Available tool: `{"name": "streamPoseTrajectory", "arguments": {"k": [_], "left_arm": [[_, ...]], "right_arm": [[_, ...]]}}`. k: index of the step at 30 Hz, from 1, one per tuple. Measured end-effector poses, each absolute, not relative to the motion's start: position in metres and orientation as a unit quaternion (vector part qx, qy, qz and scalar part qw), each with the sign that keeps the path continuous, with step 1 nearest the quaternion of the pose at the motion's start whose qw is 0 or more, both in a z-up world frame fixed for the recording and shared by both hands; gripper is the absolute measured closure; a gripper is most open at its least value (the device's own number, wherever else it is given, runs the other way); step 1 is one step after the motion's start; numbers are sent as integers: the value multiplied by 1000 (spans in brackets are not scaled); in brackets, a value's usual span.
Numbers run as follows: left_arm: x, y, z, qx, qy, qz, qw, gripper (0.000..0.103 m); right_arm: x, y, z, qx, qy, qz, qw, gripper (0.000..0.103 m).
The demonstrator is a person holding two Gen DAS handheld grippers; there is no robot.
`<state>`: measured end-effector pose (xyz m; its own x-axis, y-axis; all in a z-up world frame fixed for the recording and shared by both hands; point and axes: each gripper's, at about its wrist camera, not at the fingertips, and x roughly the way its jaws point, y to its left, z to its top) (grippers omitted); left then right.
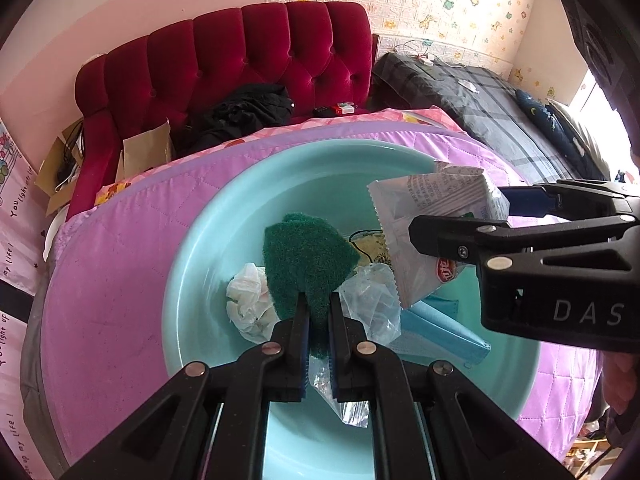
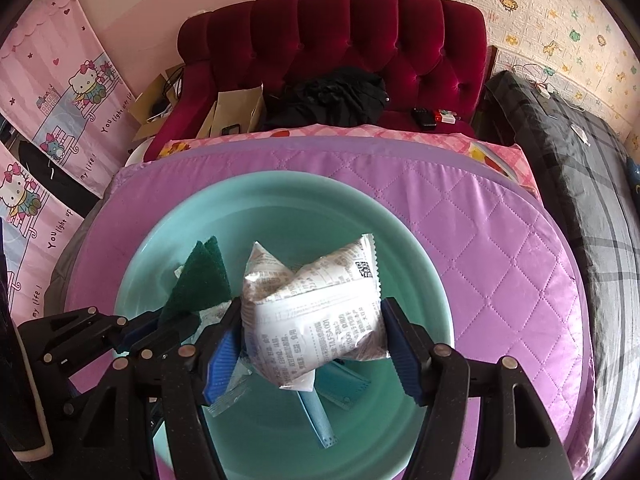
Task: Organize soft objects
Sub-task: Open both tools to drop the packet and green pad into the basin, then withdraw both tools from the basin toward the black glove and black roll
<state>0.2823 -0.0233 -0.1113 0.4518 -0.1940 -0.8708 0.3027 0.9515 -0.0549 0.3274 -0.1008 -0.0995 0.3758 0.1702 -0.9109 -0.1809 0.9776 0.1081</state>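
- Soft things are the job here, and both grippers carry one over the round pale-turquoise plastic basin [image 2: 400,240]: the left gripper [image 1: 318,312] is clamped tight on the lower edge of a dark green scouring pad [image 1: 308,256], and the right gripper [image 2: 312,336] has its blue-padded jaws spread wide around a puffy silver-white snack packet [image 2: 316,312], pads pressing its two sides.
- Risk at the left: the pad is pinched only by one corner, so it stands up floppy; a quick tilt could swing it against the packet beside it.
- Risk at the right: the packet is air-filled and slick; a harder squeeze might burst it or squirt it out of the pads, and a lopsided release could drop it on the rim instead of inside.
- Risk between them: the two grippers sit close together over the basin, so the frames could knock if both let go at once.
- Already in the basin: a crumpled white tissue [image 1: 248,300], a crumpled clear plastic bag [image 1: 372,304] and a light blue face mask [image 1: 444,328]; a drop could land on these and slide.
- Pose: both grippers point steeply down into the basin, the right crossing in from the side in the left wrist view.
- Around: the basin rests on a pink quilted cover [image 2: 500,248], with a red tufted velvet sofa [image 2: 360,40] behind.
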Motion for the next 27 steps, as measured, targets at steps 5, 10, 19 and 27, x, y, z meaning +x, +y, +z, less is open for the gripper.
{"name": "streamPoseTrajectory", "arguments": {"k": [5, 10, 19, 27], "left_arm": [[286, -24, -113, 55, 504, -147, 849, 95], [286, -21, -113, 53, 504, -143, 850, 95], [283, -21, -109, 60, 495, -135, 856, 10], [273, -15, -105, 60, 486, -111, 865, 0]], "right_arm": [[331, -102, -95, 3, 542, 103, 834, 32], [335, -97, -100, 0, 551, 104, 828, 30], [330, -93, -93, -5, 543, 97, 834, 7], [319, -101, -91, -8, 545, 81, 835, 0]]}}
